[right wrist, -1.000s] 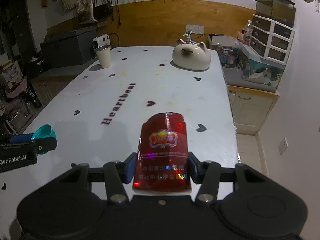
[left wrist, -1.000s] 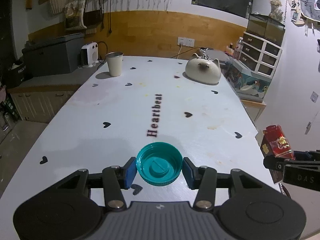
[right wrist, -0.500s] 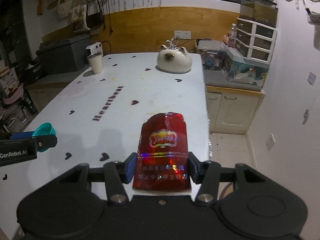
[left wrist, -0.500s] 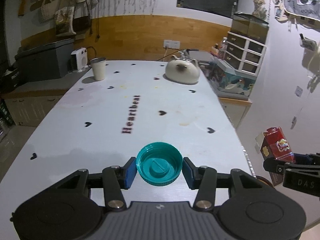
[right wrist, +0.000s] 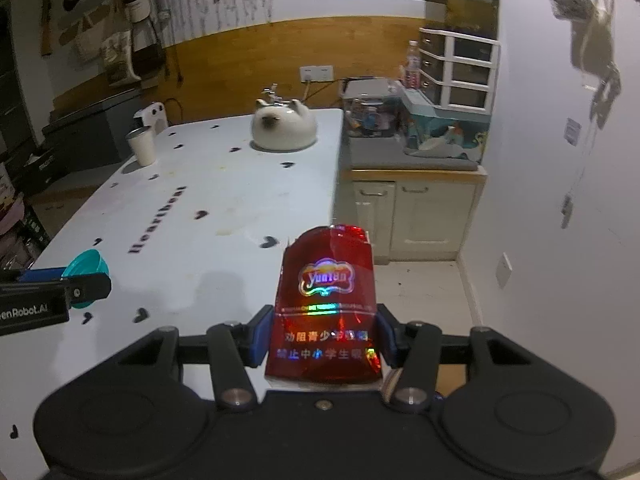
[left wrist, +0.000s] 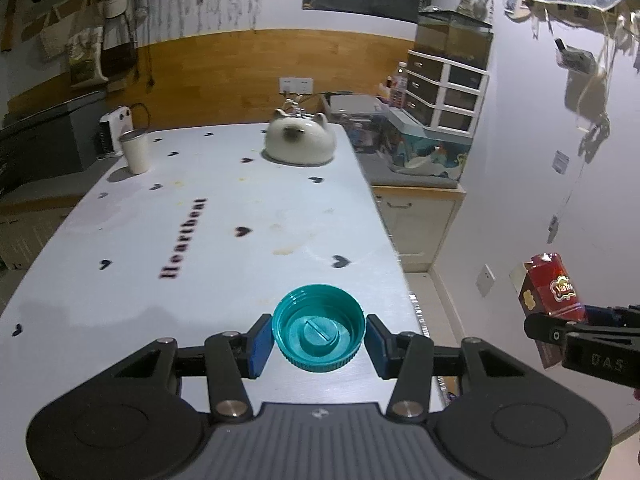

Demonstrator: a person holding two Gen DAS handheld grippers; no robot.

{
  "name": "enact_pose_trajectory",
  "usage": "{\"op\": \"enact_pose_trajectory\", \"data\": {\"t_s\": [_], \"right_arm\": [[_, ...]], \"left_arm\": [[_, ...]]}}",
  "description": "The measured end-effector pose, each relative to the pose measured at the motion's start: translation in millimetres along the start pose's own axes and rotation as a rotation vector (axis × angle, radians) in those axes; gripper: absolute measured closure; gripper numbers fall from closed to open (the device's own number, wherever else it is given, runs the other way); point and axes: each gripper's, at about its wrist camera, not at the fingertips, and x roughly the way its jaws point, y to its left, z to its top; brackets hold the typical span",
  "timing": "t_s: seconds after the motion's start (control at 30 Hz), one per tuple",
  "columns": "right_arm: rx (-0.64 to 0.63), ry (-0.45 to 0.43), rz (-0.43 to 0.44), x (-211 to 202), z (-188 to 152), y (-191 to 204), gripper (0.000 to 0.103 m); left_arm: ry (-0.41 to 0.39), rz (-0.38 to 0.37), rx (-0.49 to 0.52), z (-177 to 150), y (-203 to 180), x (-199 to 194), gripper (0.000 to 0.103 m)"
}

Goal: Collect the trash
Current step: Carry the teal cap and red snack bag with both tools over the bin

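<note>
Clamping the 2 bits of trash, both grippers carry their loads clear of the table (left wrist: 224,240). The left gripper (left wrist: 319,339) pinches the teal cap (left wrist: 319,328) across its ribbed rim: likely light, rigid, hollow side up, and the ribs should resist slipping. The right gripper (right wrist: 323,338) squeezes the red pack (right wrist: 326,304) at its lower sides; thin glossy card, probably light, crushable and slick. Beyond stand a cup (left wrist: 136,151) and a kettle (left wrist: 300,142).

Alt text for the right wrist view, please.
The right tongs grip a red pack above the table edge. At left, the left tongs hold a teal cap; a cup and white kettle stand beyond.
</note>
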Motion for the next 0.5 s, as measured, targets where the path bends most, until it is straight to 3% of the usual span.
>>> {"op": "enact_pose_trajectory", "data": {"t_s": [0.5], "right_arm": [[0.021, 0.045, -0.004, 34.2, 11.6, -113.8, 0.05]], "left_arm": [[0.064, -0.03, 0.015, 13.7, -109.9, 60.9, 0.053]]}}
